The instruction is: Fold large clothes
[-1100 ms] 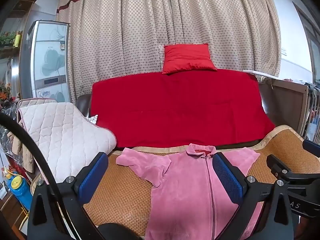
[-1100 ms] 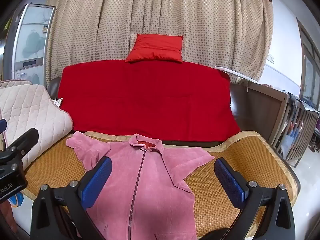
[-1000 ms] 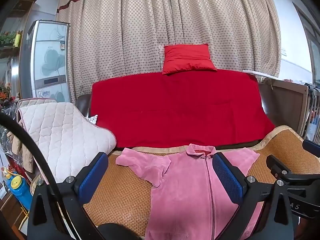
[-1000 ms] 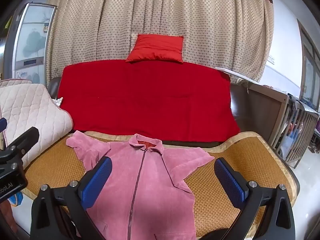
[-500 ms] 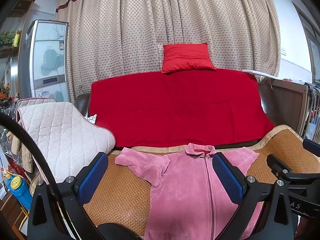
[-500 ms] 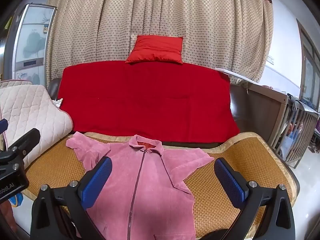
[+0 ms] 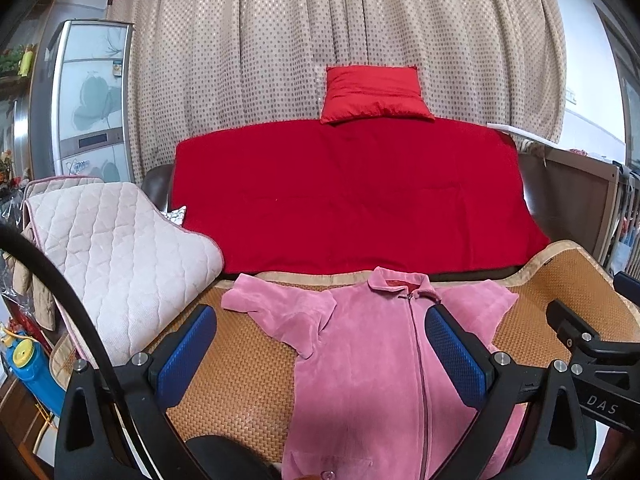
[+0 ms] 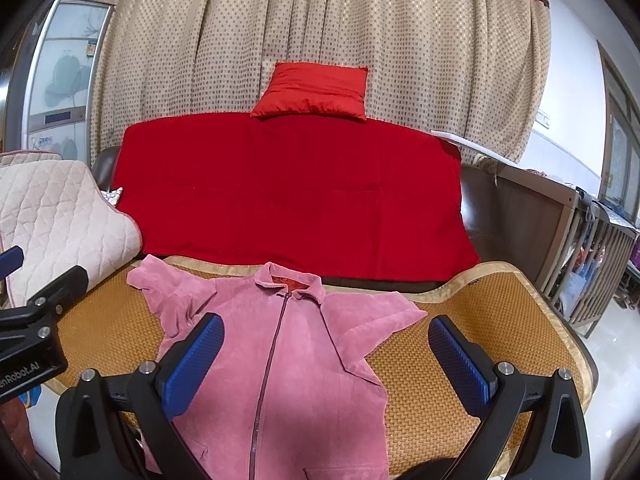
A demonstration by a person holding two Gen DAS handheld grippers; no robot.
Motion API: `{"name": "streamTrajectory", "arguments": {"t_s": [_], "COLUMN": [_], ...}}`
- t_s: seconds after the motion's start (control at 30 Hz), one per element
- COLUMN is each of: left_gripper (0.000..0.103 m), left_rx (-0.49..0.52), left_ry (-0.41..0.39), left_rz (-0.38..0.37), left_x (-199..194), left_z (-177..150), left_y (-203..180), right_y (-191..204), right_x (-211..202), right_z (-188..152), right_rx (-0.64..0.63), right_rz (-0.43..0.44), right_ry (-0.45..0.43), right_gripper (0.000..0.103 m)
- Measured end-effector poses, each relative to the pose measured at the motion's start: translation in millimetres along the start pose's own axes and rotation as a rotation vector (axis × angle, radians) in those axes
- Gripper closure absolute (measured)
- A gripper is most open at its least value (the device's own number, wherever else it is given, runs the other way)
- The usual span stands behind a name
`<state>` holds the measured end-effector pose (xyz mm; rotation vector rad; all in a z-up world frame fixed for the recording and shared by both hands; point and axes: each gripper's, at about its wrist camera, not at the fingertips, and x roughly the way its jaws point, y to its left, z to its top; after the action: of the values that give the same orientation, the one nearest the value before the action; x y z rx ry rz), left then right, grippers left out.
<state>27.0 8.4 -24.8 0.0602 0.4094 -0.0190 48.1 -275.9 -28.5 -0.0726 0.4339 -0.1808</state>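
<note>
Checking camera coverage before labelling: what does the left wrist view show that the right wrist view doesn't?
Left wrist only: a blue and yellow bottle at the lower left edge, and a black cable arcing across the lower left.

Right wrist only: a wooden slatted rail and pale floor at the far right.

Both: the pink zip jacket lying flat on the woven mat, the red blanket, red cushion, dotted curtain, quilted pad, and an open left gripper and right gripper, neither holding anything.

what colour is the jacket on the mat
Pink jacket with a darker zip; clearest in the right wrist view.
</note>
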Motion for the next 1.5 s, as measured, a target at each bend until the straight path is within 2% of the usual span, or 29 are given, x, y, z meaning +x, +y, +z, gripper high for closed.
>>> {"name": "streamTrajectory", "arguments": {"t_s": [1.03,1.5], "left_gripper": [0.0,0.0], "left_rx": [-0.012,-0.011], "left_ry": [-0.007,0.022], "left_rz": [0.013,0.009], "left_x": [0.2,11.3], "left_z": [-3.2,-6.7], "left_y": [7.2,5.4], "right_y": [1.4,3.1], "right_x": [1.9,12.3], "right_z": [-2.5,-4.5], "right_rx": [-0.007,-0.015], "right_rz": [0.002,0.003], "right_ry": [0.004,0.028], "right_gripper": [0.0,0.0]}}
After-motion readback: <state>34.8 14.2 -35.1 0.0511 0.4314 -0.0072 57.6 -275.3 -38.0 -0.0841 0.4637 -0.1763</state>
